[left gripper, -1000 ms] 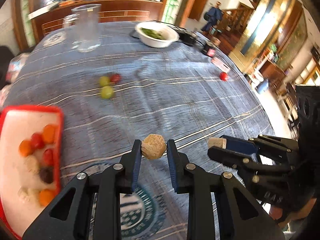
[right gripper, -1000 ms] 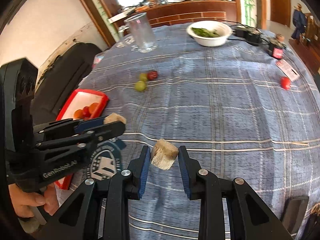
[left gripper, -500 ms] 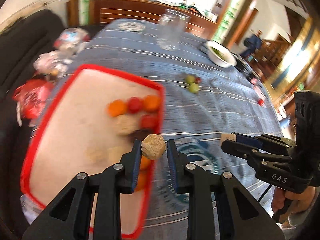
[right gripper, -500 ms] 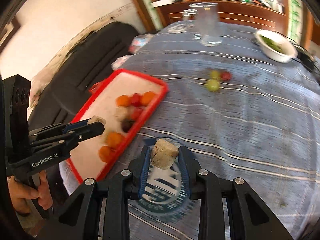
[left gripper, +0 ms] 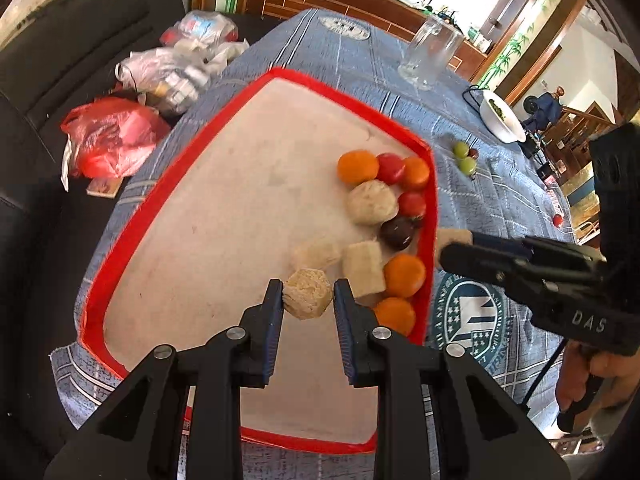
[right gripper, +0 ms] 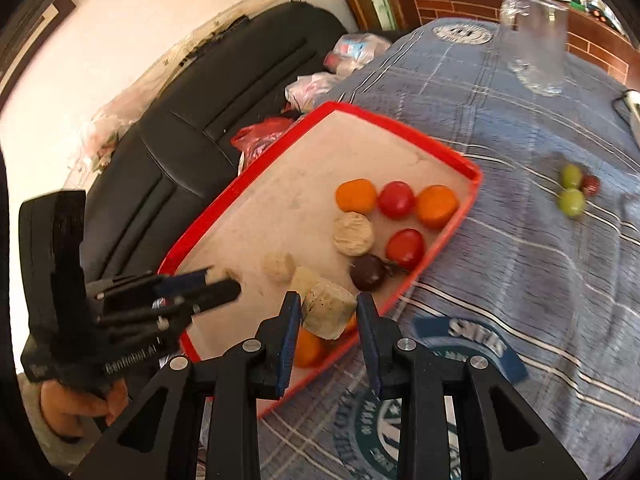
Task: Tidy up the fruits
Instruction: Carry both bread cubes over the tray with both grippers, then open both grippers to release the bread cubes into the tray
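My left gripper (left gripper: 308, 300) is shut on a beige fruit chunk (left gripper: 308, 294) and holds it over the red-rimmed tray (left gripper: 280, 76). My right gripper (right gripper: 329, 312) is shut on another beige chunk (right gripper: 329, 310) above the tray's right rim (right gripper: 460, 156). The tray holds orange, red, dark and beige fruit pieces (left gripper: 372, 202) along its right side. Two green grapes (right gripper: 571, 200) and a dark red fruit (right gripper: 591, 184) lie on the blue cloth. A red tomato (left gripper: 557, 221) lies further right. The right gripper also shows in the left wrist view (left gripper: 452, 240), the left gripper in the right wrist view (right gripper: 222, 280).
A glass jug (left gripper: 430, 56) and a white bowl of greens (left gripper: 502, 116) stand at the table's far side. Plastic bags (left gripper: 176, 68) lie on a black sofa (right gripper: 192, 96) left of the table. The tray sits near the table's left edge.
Both grippers have swung left with their chunks, from over the bare cloth to over the tray. The tray now fills both views.
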A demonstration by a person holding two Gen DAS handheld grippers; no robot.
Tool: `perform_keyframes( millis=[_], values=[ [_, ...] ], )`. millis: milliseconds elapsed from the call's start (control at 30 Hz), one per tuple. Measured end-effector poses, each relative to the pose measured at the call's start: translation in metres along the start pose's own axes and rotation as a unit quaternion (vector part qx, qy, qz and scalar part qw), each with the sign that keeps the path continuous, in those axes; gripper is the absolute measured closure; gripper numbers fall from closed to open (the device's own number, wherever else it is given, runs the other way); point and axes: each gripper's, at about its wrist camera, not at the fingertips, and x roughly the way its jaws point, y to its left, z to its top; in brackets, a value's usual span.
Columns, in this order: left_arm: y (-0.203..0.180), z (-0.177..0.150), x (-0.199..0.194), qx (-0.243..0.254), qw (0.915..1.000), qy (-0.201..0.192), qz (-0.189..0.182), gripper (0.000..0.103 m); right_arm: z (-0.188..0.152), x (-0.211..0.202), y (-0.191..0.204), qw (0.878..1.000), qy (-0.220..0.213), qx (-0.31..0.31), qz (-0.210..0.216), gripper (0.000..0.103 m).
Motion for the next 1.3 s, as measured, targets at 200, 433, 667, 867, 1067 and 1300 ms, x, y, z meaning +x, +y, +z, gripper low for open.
perform_keyframes(
  millis=[200,433,667,867,1067,1300],
  values=[
    [0.005,-0.003,0.006,0.0,0.9998,0.012,-0.017,0.08,0.025,0.03,0.016,1.0,0.014,-0.016,0.001,0.074],
    [-0.004,-0.009,0.018,0.017,0.9988,0.031,-0.033,0.08,0.043,0.058,0.019,1.0,0.029,-0.01,-0.006,0.074],
    [-0.007,-0.011,0.025,0.022,0.9984,0.039,-0.035,0.08,0.042,0.075,0.023,0.998,0.045,-0.025,-0.021,0.073],
    [-0.006,-0.011,0.027,0.021,0.9984,0.041,-0.034,0.08,0.039,0.078,0.023,0.998,0.045,-0.033,-0.025,0.072],
    [-0.007,-0.011,0.028,0.018,0.9987,0.039,-0.028,0.08,0.037,0.071,0.023,0.998,0.04,-0.034,-0.023,0.071],
    [-0.012,-0.012,0.029,0.015,0.9989,0.038,-0.022,0.076,0.03,0.044,0.021,0.999,0.018,-0.03,-0.021,0.07]
  ],
)
